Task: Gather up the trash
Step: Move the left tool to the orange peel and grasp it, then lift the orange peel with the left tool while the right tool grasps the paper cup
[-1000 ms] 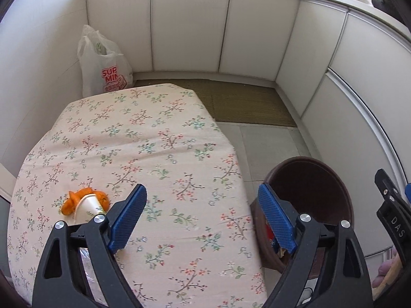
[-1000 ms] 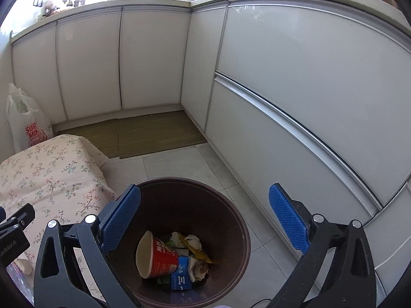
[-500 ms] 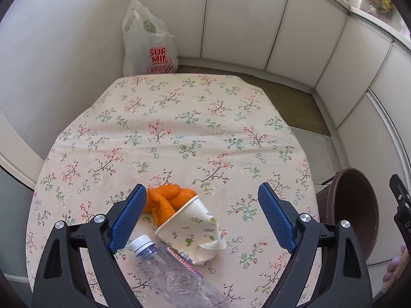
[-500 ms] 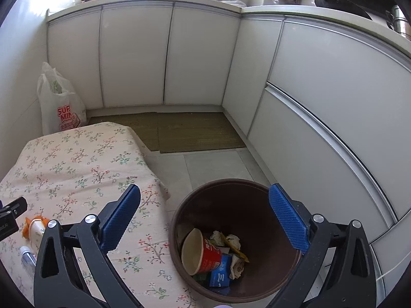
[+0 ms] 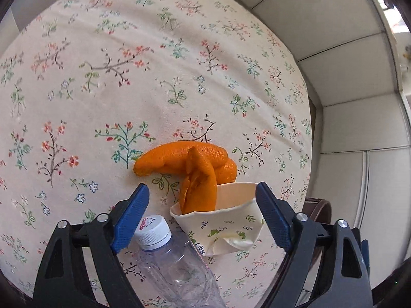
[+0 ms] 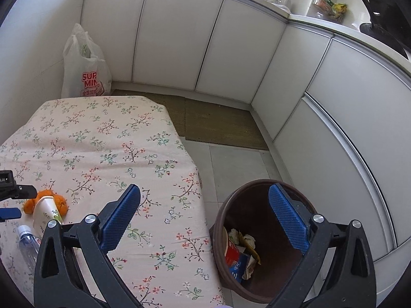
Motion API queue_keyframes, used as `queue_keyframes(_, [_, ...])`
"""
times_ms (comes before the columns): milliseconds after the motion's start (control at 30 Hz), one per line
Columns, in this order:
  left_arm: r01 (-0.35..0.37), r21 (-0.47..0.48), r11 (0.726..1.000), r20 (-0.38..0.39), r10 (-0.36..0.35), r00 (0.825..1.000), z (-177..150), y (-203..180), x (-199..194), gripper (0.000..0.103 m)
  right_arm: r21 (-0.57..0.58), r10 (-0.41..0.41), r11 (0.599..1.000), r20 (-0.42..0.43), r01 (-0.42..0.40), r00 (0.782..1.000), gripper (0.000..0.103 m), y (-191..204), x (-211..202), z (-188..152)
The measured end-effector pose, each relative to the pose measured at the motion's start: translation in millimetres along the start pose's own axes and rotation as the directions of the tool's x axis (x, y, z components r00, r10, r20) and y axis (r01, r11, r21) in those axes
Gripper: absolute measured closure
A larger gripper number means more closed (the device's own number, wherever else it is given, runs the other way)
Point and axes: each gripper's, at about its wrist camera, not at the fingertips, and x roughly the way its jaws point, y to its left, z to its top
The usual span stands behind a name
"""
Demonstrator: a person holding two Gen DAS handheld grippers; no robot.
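On the floral tablecloth a crushed paper cup lies on its side, with orange peel sticking out of its mouth. An empty clear plastic bottle with a white cap lies beside it. My left gripper points steeply down over them. Its jaws are closing, and the cup and the bottle's cap lie between the pads without being pressed. My right gripper stands open and empty over the gap between the table edge and the brown bin. The bin holds a red cup and wrappers. The cup also shows from the right.
A white plastic shopping bag leans in the corner behind the table. White cabinet doors line the back and the right. A woven mat covers the floor before them, with grey tiles between table and bin.
My left gripper swung from the table edge by the bin to the cup and peel, came down close over them, rolled, and its jaws narrowed. The right gripper turned left toward the table.
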Motion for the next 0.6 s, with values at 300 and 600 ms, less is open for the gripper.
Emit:
queue_keyframes(300, [0.036, -0.051, 0.998, -0.07, -0.039, 0.997, 1.5, 4.0, 25.2, 0.069, -0.098, 0.019, 0.995, 0.002, -0.019, 1.0, 0.007, 30.5, 2.1, -3.0])
queue_keyframes(600, [0.072, 0.042, 0.997, -0.01, -0.072, 0.997, 1.3, -0.8, 2.9, 0.08, -0.076, 0.137, 0.987, -0.049, -0.14, 0.989, 0.007, 35.9, 2.5, -4.1])
